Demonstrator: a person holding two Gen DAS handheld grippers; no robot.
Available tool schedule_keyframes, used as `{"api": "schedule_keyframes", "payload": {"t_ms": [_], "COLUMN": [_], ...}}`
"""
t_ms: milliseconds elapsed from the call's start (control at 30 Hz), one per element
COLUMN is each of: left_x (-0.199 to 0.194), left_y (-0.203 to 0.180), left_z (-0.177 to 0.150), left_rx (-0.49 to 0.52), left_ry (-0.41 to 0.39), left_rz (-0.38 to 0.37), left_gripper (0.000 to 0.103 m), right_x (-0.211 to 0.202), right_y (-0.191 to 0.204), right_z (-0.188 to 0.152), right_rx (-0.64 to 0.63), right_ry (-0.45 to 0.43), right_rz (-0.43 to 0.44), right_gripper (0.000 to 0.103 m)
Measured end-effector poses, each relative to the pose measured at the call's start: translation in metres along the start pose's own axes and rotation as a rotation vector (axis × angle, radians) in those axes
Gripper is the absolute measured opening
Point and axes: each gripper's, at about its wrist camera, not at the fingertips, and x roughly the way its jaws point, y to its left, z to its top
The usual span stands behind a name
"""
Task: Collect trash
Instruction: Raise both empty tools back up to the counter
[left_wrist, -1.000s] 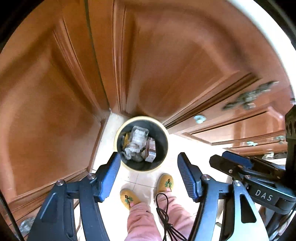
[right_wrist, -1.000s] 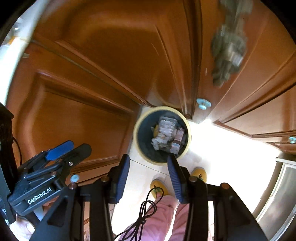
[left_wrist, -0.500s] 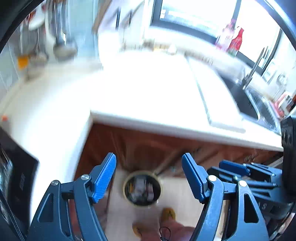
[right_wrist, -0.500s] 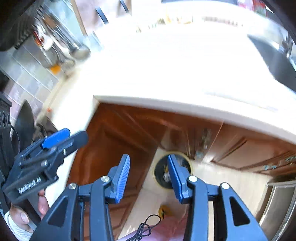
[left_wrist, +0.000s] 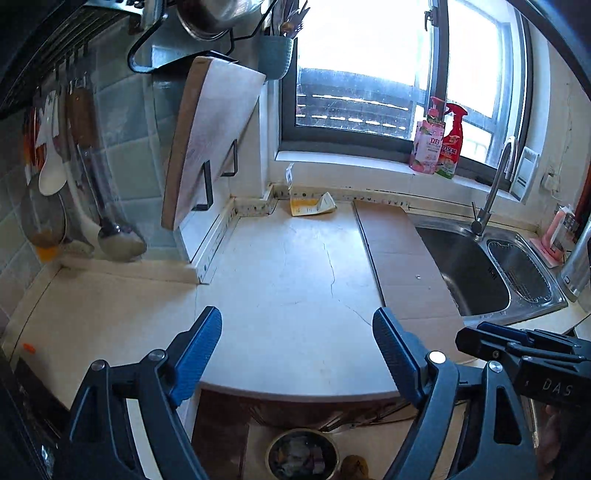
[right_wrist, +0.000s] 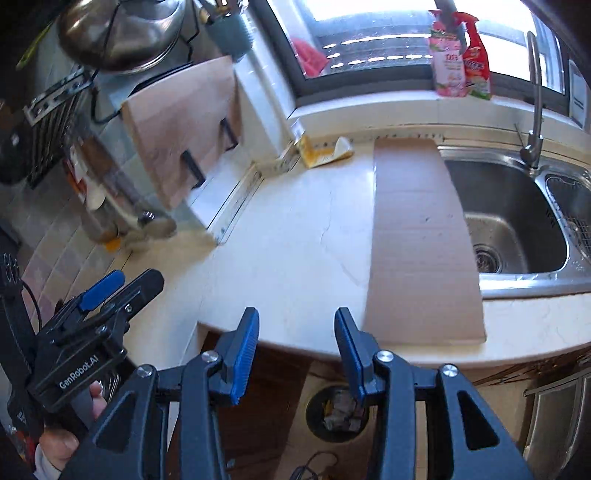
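While both claws are held above the white surface (left_wrist: 295, 280), the left claw (left_wrist: 297, 354) is opening with nothing between its pads, and the right claw (right_wrist: 295, 354) stands parted and empty. A torn yellow wrapper (left_wrist: 312, 205) lies at upper centre; the filled trash bin (right_wrist: 338, 413) sits at the bottom.

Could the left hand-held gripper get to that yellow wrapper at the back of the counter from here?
Probably yes. The left hand-held gripper is empty, its jaws opening, and the counter between it and the yellow wrapper is bare. The wrapper lies close against the back wall, which may crowd the fingers.
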Motion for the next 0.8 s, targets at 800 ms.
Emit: {"api": "schedule_keyframes", "payload": {"t_ms": [800], "left_x": [0.326], "left_y": [-0.023], "left_z": [0.172], "left_rx": [0.077], "left_ry": [0.14], "left_rz": [0.118], "left_gripper": [0.084], "right_x": [0.229], "right_y": [-0.104], "right_z": [0.231], "right_rx": [0.287], "right_ry": [0.005], "right_rz": [0.12], "right_gripper": [0.043]}}
